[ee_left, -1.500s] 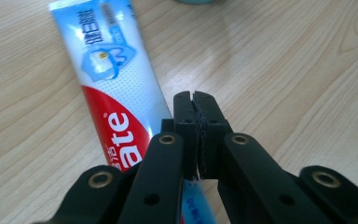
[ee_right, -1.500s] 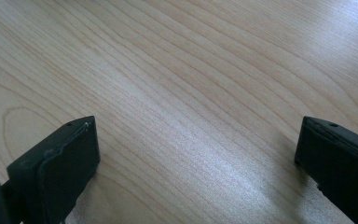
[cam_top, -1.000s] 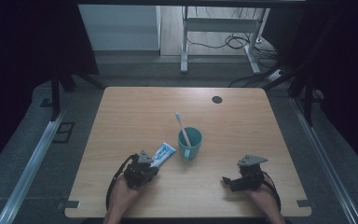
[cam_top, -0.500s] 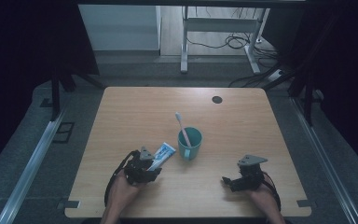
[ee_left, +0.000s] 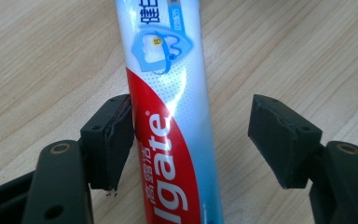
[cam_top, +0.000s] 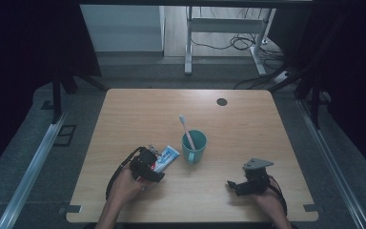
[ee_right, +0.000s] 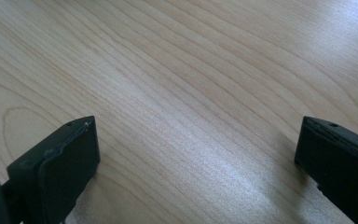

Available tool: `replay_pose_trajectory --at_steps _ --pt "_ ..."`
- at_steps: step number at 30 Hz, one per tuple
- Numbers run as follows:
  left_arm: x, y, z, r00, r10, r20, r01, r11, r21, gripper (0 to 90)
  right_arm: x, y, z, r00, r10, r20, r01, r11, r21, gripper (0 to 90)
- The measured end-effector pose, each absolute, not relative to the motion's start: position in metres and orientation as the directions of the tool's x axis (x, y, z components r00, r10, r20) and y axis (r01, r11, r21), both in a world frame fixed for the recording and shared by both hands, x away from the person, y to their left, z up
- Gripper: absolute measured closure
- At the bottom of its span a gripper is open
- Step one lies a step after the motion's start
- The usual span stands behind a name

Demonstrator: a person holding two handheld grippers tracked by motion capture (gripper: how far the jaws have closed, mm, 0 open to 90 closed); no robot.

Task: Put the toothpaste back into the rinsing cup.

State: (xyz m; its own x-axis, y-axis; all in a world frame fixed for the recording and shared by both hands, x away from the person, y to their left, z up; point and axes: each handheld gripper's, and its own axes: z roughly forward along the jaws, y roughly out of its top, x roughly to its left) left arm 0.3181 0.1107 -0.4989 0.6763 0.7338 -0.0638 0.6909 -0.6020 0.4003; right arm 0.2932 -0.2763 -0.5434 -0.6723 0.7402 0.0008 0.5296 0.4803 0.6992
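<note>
A red, white and blue toothpaste tube point(cam_top: 167, 156) point(ee_left: 172, 116) lies flat on the wooden table, just left of a teal cup point(cam_top: 194, 147). A white and pink toothbrush point(cam_top: 186, 128) stands in the cup. My left gripper point(cam_top: 153, 164) point(ee_left: 196, 135) straddles the tube's near end. Its jaws have just been opening; the left pad point(ee_left: 116, 140) is close against the tube, while the right pad point(ee_left: 279, 140) stands well off it. My right gripper point(cam_top: 232, 185) point(ee_right: 196, 154) rests open on the table at the front right, with bare wood between its jaws.
The light wooden table point(cam_top: 248, 129) has a dark round cable hole point(cam_top: 221, 101) at the back right. Beyond the far edge are a desk frame and cables on the floor. Dark curtains flank both sides.
The left hand has drawn slightly back toward the table's near left edge, away from the cup. The toothpaste tube stays lying beside the cup. The right gripper has not moved.
</note>
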Motion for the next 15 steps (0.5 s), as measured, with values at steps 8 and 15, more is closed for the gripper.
replay_pose_trajectory --at_steps 8,15 --pt "0.332 0.099 -0.496 0.676 0.735 -0.050 0.714 -0.637 0.289 29.9 0.293 -0.276 -0.543 -0.673 0.739 0.001 0.529 0.481 0.699 0.0" --pt "0.342 0.090 -0.496 0.673 0.739 -0.034 0.728 -0.655 0.203 29.9 0.293 -0.276 -0.543 -0.673 0.740 0.000 0.529 0.481 0.699 0.0"
